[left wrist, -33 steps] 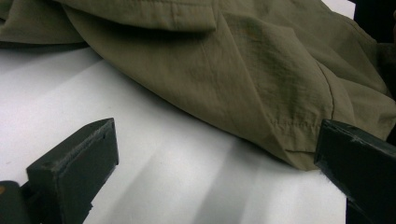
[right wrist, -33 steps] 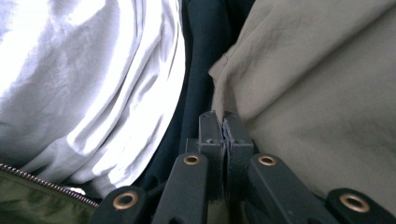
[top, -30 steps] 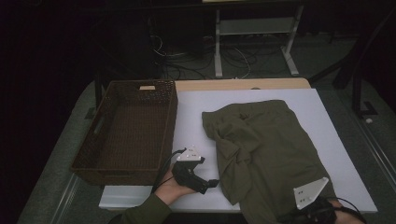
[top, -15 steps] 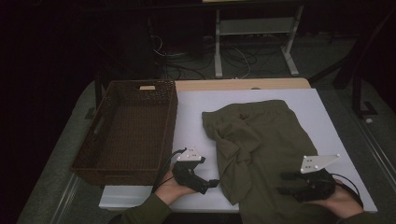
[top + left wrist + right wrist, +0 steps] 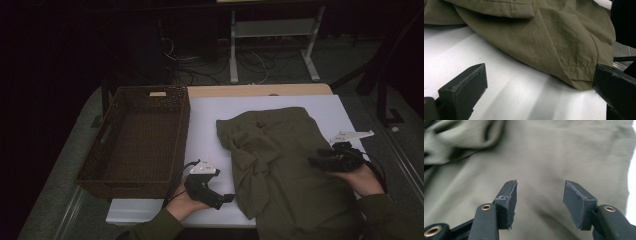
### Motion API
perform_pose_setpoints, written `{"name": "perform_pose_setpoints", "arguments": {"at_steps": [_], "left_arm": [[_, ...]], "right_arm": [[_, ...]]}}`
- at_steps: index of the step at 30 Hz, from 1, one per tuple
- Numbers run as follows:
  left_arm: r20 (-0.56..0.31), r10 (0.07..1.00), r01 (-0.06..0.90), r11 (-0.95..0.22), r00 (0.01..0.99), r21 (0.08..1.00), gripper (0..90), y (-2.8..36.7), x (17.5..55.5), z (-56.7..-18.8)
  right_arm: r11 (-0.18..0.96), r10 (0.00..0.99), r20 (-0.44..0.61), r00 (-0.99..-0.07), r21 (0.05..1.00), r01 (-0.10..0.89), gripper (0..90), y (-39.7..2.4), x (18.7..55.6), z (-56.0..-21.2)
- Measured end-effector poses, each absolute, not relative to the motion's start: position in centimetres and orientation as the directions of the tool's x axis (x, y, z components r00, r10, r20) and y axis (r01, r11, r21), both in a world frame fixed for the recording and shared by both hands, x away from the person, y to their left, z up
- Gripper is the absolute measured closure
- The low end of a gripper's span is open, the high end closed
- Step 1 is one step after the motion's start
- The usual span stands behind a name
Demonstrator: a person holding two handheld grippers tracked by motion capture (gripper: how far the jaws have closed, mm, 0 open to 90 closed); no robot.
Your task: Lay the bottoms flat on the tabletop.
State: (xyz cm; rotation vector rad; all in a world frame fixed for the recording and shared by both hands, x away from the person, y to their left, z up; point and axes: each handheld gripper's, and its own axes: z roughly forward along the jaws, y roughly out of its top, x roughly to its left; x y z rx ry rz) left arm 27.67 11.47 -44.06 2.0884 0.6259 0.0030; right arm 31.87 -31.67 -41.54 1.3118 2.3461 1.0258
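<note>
Olive shirt (image 5: 280, 160) spread crumpled on white table (image 5: 205, 125), both grippers empty.

I hold left gripper (image 5: 227, 198) low on the table just beside the shirt's near-left hem, jaws wide, nothing between them; the hem corner lies right by one jaw in the left gripper view. My right gripper (image 5: 314, 161) hovers over the shirt's right side, jaws partly apart, cloth beneath, not pinched. Since the earlier frame it moved up from the near edge, jaws just opening; left stayed put. Wicker basket (image 5: 135, 140) sits left.
</note>
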Motion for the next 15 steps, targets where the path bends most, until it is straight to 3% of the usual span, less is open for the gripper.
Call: {"name": "perform_pose_setpoints", "arguments": {"at_steps": [10, 15], "left_arm": [[-0.238, 0.458, 0.447, -0.427, 0.856, 0.786, 0.0, 11.9, 27.1, -44.1], [-0.24, 0.459, 0.449, -0.426, 0.855, 0.785, 0.0, 12.0, 27.0, -44.2]], "right_arm": [[0.223, 0.918, 0.096, -0.384, 0.676, 0.703, 47.2, -35.4, 36.2, -42.9], [0.197, 0.928, 0.116, -0.354, 0.655, 0.73, 46.9, -36.3, 36.9, -43.9]]}}
